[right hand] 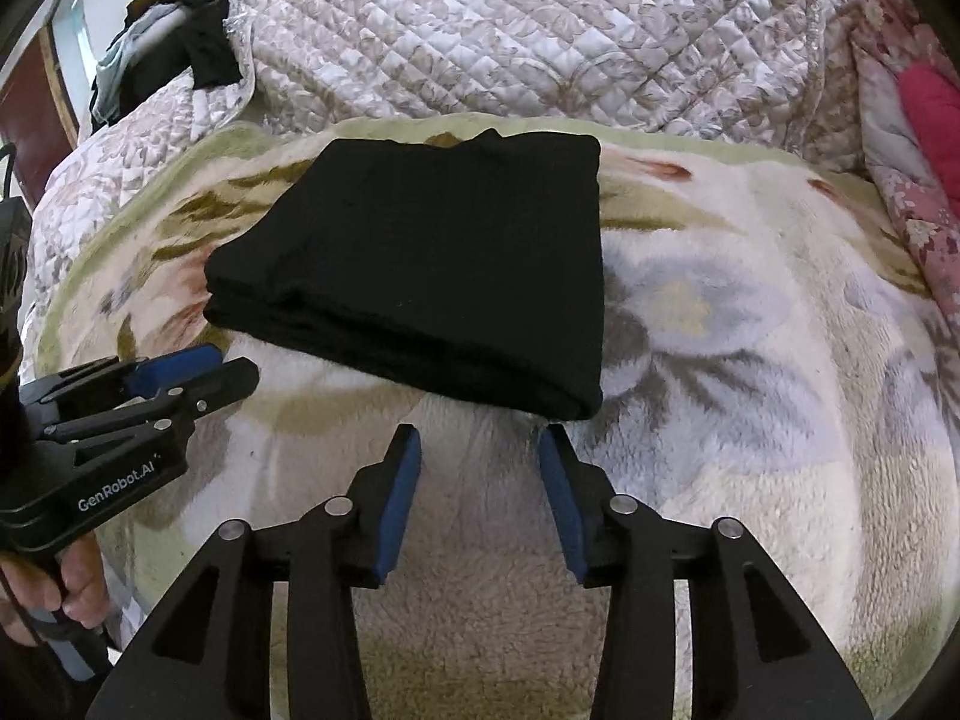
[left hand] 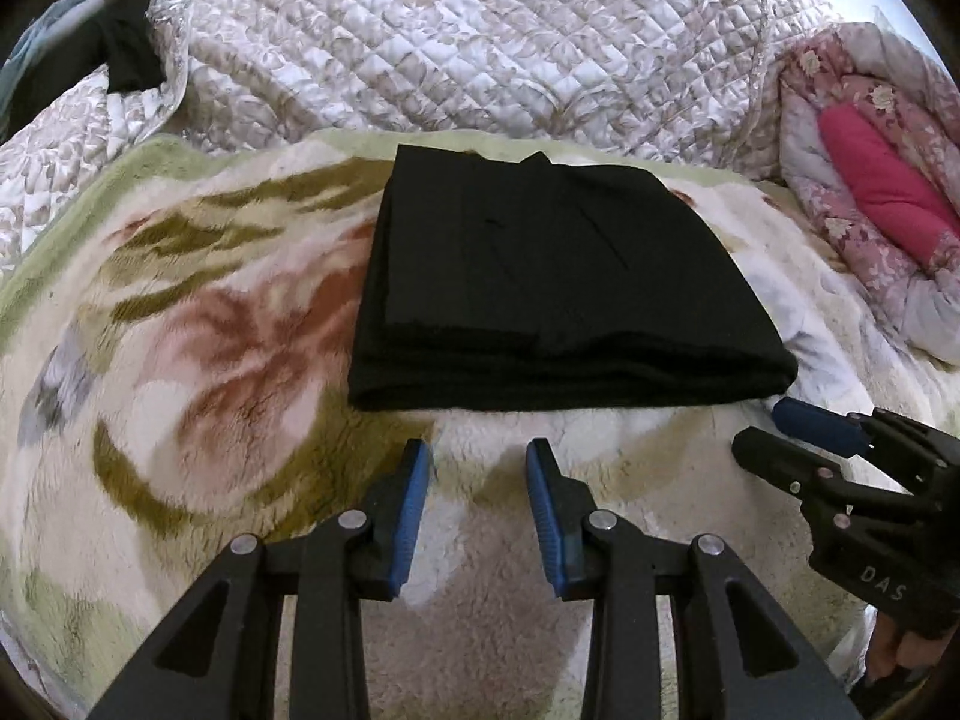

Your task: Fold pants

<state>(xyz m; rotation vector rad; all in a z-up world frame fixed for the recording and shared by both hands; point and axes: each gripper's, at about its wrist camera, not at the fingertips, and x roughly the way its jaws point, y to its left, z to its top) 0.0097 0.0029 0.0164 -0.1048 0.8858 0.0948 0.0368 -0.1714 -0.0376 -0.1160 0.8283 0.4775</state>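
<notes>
The black pants (left hand: 540, 288) lie folded into a flat rectangular stack on a fluffy floral blanket (left hand: 210, 330); they also show in the right wrist view (right hand: 432, 264). My left gripper (left hand: 478, 450) is open and empty, just short of the stack's near edge. My right gripper (right hand: 478, 435) is open and empty, close to the stack's near right corner. The right gripper also shows at the right of the left wrist view (left hand: 765, 429), and the left gripper shows at the left of the right wrist view (right hand: 231, 363).
A quilted white and beige bedspread (left hand: 450, 36) rises behind the blanket. A pink floral quilt (left hand: 870, 198) lies bunched at the right. Dark clothes (right hand: 174, 54) hang at the far left.
</notes>
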